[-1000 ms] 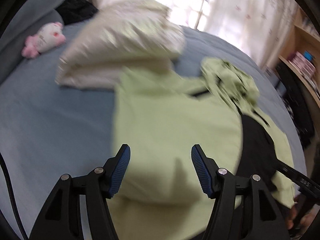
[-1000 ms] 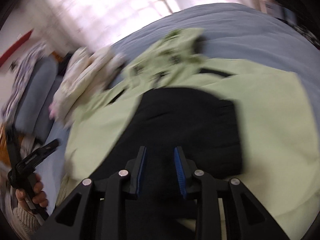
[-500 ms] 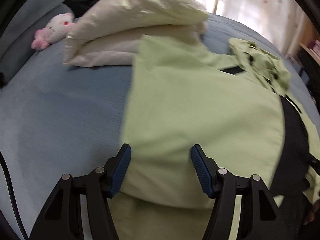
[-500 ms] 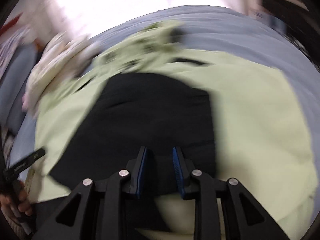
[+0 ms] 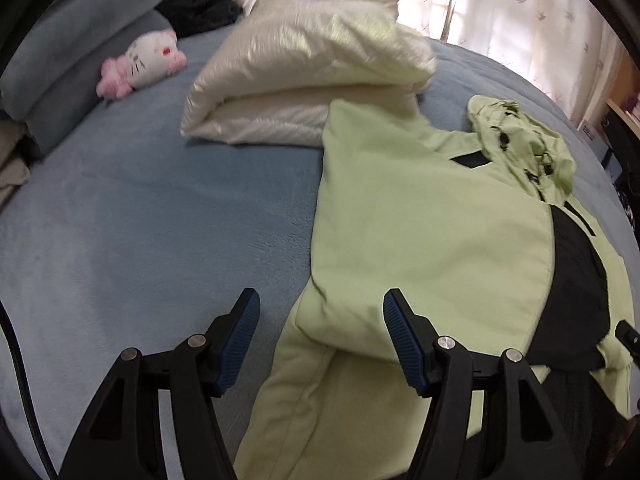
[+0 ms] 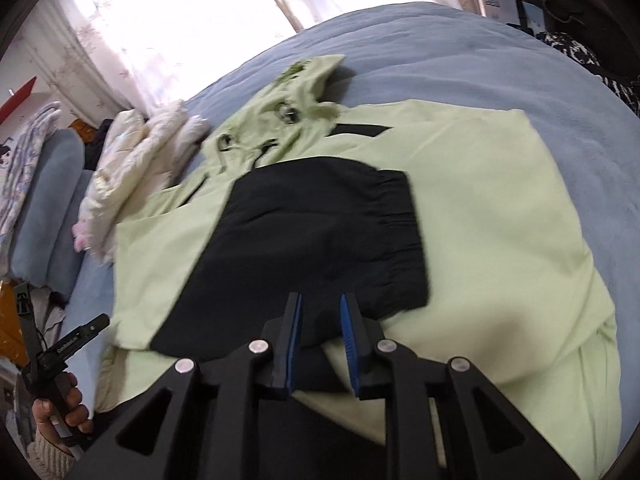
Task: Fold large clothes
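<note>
A light green hooded jacket [image 5: 420,232] lies spread on the blue bed [image 5: 140,220], hood [image 6: 288,96] at the far end. A black sleeve [image 6: 320,228] is folded across its middle. My left gripper [image 5: 318,312] hangs open above the jacket's left edge, with nothing pinched between its blue pads. In the right wrist view it shows at the lower left [image 6: 80,336], held by a hand. My right gripper [image 6: 320,316] stands narrow at the sleeve's near end, with black fabric bunched between its pads. Its jaws are opening.
Cream pillows [image 5: 312,80] are stacked just beyond the jacket's far left corner. A pink and white plush toy [image 5: 140,64] and grey cushions [image 5: 76,60] lie at the bed's far left. Curtains [image 6: 160,32] hang behind. Shelves [image 5: 624,112] stand at the right.
My left gripper has slid left, from over the jacket's body to its left edge, still open. The black sleeve now lies flatter across the jacket, with the right gripper still narrow on its near end.
</note>
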`<move>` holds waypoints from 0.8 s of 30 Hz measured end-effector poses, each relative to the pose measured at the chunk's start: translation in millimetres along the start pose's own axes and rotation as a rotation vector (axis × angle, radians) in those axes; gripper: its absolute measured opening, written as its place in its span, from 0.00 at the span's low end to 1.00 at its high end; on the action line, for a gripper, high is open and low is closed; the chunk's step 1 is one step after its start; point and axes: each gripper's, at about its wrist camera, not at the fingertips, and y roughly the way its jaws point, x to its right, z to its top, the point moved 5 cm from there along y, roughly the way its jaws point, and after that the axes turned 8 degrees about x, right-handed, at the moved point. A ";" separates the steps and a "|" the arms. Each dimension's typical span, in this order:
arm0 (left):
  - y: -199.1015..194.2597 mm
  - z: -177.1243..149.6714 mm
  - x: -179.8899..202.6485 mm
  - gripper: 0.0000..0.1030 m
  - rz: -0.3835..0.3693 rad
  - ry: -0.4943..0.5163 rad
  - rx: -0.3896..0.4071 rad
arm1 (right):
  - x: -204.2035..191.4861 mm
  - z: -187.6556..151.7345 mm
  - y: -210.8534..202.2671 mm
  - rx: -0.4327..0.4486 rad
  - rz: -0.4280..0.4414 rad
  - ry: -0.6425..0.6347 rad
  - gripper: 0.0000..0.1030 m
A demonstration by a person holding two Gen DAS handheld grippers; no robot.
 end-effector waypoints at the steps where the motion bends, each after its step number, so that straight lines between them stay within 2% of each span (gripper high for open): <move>1: -6.7 0.6 0.5 0.61 0.000 0.003 0.005 | -4.3 0.5 -5.4 0.008 0.006 -0.009 0.19; 11: -86.4 0.7 -4.0 0.61 -0.005 0.036 0.075 | -38.0 -3.5 -70.1 0.081 0.038 -0.071 0.19; 18: -129.1 -2.8 -22.1 0.61 0.025 0.028 0.129 | -56.2 -15.0 -99.9 0.104 0.061 -0.089 0.20; 24: -161.1 -19.5 -43.8 0.61 0.056 0.015 0.142 | -63.6 -33.7 -119.7 0.112 0.080 -0.088 0.27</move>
